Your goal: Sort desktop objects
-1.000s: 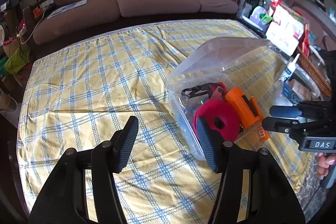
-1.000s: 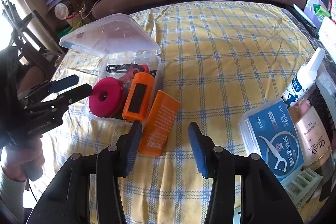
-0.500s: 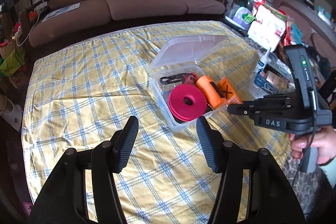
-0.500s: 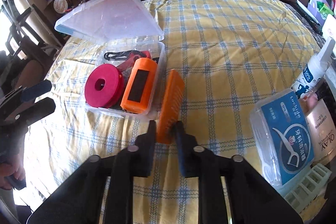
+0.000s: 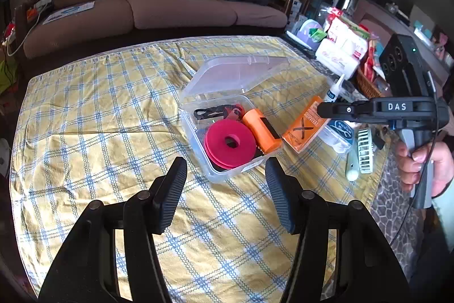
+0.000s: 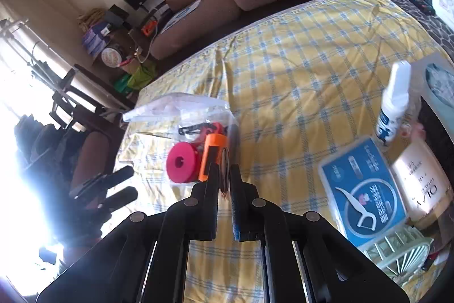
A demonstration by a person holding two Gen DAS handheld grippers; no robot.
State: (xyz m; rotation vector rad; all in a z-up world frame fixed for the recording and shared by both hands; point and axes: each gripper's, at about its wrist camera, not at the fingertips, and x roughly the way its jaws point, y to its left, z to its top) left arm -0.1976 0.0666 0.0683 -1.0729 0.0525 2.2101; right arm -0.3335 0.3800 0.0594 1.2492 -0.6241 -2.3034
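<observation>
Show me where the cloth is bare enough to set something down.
Bare cloth runs from the clear box across to the tablecloth edge on the sofa side, and between the left tongs and the box. It is crowded beside the floss box and white bottle.

Both tools are black plastic. The left hand-held gripper [image 5: 225,189] has 2 fingers with ribbed dark pads [image 5: 170,193] and round silver screws at the linkage pivots behind them. The right hand-held gripper [image 5: 322,109] carries white "DAS" lettering on its side, a grey pistol handle below, a thin black cable trailing behind it, and a black box above with a small green light. A hand [image 5: 422,169] wraps the handle, with a pale sleeve at the wrist.
</observation>
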